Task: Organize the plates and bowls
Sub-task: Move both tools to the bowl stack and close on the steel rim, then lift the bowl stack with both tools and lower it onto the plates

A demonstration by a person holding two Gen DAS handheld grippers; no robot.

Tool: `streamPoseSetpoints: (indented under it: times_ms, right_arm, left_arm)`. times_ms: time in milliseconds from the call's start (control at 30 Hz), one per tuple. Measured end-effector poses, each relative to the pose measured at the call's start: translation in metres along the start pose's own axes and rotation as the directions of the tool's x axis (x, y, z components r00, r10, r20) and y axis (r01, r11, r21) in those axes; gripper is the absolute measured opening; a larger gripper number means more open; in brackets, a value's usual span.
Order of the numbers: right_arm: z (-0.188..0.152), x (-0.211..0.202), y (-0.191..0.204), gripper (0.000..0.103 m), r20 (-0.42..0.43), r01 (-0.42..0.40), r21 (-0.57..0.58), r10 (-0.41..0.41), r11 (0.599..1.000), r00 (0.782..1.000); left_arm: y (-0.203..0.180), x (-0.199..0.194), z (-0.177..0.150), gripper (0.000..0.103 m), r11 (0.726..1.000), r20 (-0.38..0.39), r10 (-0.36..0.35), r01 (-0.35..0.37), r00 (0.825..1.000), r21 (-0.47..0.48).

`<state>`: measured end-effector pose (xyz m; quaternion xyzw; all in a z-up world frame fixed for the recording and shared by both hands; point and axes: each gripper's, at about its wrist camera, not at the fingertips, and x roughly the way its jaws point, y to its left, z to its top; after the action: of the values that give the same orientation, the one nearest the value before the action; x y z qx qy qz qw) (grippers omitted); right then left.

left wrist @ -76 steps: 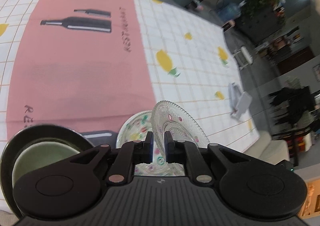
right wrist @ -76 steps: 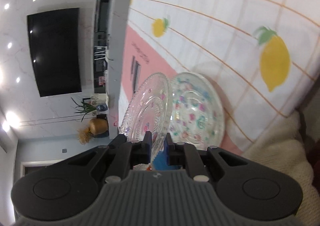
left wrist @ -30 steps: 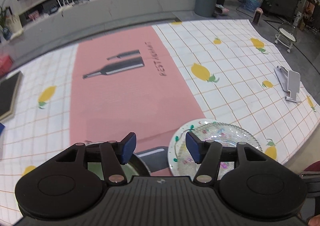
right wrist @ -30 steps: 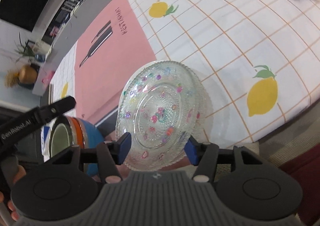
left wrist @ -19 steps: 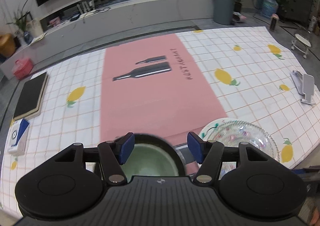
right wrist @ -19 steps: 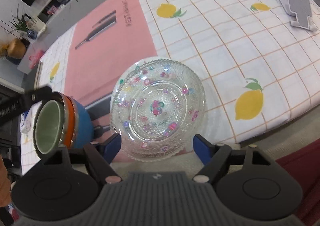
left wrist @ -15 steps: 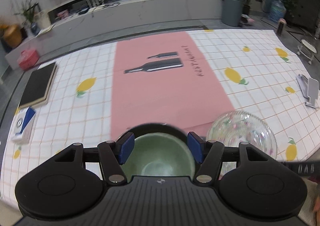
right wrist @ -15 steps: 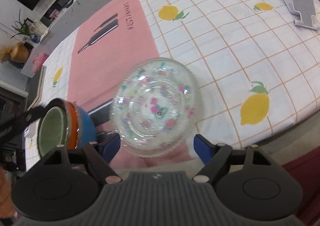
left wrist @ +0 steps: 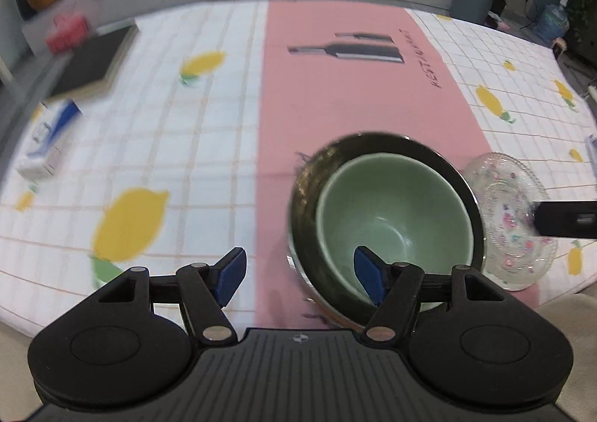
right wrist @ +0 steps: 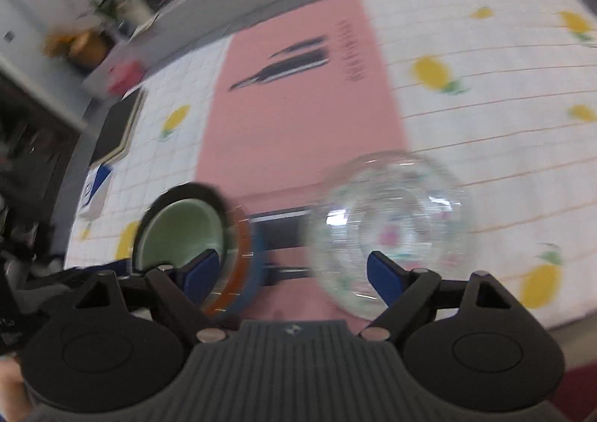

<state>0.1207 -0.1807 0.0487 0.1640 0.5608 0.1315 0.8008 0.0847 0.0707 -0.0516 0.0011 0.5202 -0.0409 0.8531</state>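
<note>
- While my left gripper (left wrist: 300, 276) hangs released, its jaws having just widened on nothing, the green bowl (left wrist: 391, 220), nested in a dark bowl (left wrist: 317, 175), sits just ahead to its right on the surface (left wrist: 149, 146).
- With my right gripper (right wrist: 293, 274) likewise released, just widened and empty, the glass plates (right wrist: 391, 220) lie ahead to its right, the bowls to its left.

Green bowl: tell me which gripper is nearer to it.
Left. The left gripper hangs right by the green bowl, one finger over its rim. The right gripper sits further right, between bowl and glass plates.
</note>
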Motion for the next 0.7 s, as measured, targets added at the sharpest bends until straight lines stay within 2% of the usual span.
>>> streamPoseSetpoints:
  times_ms: [100, 267, 333, 400, 433, 467, 600, 700]
  right_arm:
    - [0.007, 0.029, 0.009, 0.079, -0.047, 0.008, 0.004, -0.007, 1.000, 0.999]
    - [0.013, 0.067, 0.009, 0.077, -0.118, -0.084, 0.084, 0.094, 0.993, 0.989]
    - [0.009, 0.075, 0.014, 0.075, -0.131, -0.098, 0.081, 0.108, 0.992, 0.986]
    - [0.007, 0.083, 0.021, 0.068, -0.141, -0.068, 0.051, 0.075, 0.996, 0.987]
    - [0.005, 0.088, 0.022, 0.061, -0.147, -0.064, 0.050, 0.071, 0.997, 0.987]
    - [0.004, 0.091, 0.021, 0.052, -0.151, -0.084, 0.070, 0.094, 0.994, 0.984]
    - [-0.001, 0.089, 0.019, 0.049, -0.122, -0.092, 0.098, 0.104, 0.991, 0.987]
    - [-0.002, 0.087, 0.016, 0.046, -0.115, -0.107, 0.118, 0.120, 0.987, 0.986]
  left_arm:
    - [0.002, 0.012, -0.002, 0.079, 0.999, -0.035, -0.034, 0.033, 0.999, -0.019]
    - [0.012, 0.021, -0.003, 0.076, 0.992, -0.046, -0.093, 0.089, 0.995, -0.086]
    - [0.014, 0.022, -0.003, 0.070, 0.989, -0.041, -0.111, 0.106, 0.993, -0.102]
    - [0.017, 0.023, -0.003, 0.061, 0.983, -0.035, -0.143, 0.137, 0.989, -0.123]
    - [0.018, 0.022, -0.003, 0.055, 0.979, -0.033, -0.160, 0.155, 0.986, -0.132]
    - [0.018, 0.022, -0.003, 0.055, 0.978, -0.034, -0.165, 0.159, 0.986, -0.131]
    - [0.017, 0.020, -0.002, 0.046, 0.979, -0.025, -0.140, 0.134, 0.990, -0.153]
    - [0.009, 0.013, -0.001, 0.043, 0.990, -0.005, -0.087, 0.086, 0.996, -0.112]
